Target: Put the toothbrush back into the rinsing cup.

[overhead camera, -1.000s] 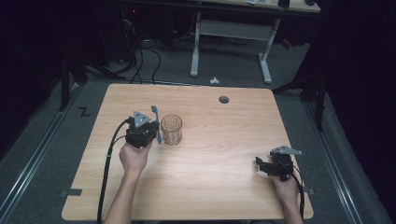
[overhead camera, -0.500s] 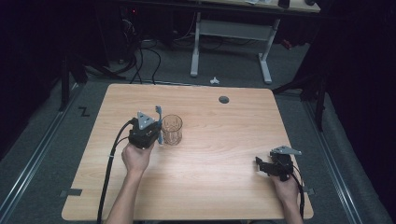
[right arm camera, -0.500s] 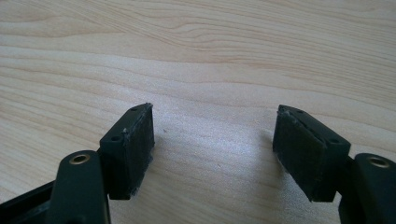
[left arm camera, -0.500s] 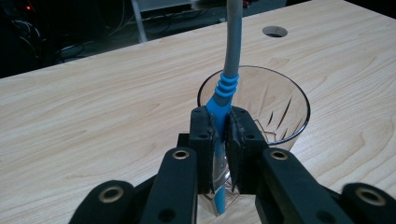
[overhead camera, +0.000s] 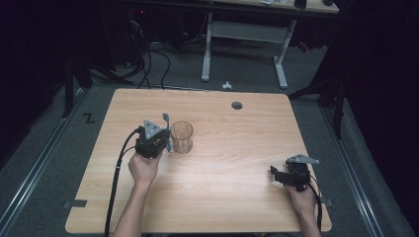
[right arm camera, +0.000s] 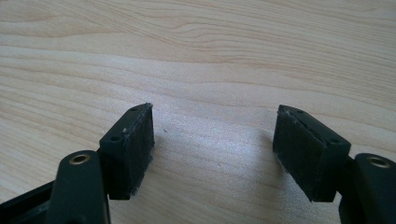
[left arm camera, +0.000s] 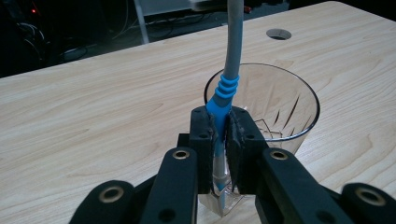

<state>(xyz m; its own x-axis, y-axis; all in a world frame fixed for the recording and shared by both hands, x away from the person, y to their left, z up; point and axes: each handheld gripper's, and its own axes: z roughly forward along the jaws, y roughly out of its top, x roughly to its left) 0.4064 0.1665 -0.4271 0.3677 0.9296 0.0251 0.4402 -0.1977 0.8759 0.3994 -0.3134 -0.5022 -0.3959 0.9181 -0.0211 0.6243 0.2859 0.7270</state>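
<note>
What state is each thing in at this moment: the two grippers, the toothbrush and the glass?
left gripper: shut on the toothbrush handle.
toothbrush: upright, clamped between the jaws, beside the glass's near rim.
glass: upright on the table, empty, untouched by the jaws.
right gripper: open, nothing between its jaws, low over the bare wood.
table: light wood, round cable hole near its far edge.

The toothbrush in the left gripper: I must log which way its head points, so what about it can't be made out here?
- Toothbrush: in the left gripper view its top is cut off by the upper edge.
- Its lower end: hidden between the pads of the left gripper.
- High view: the toothbrush beside the glass is too small to tell.
</note>
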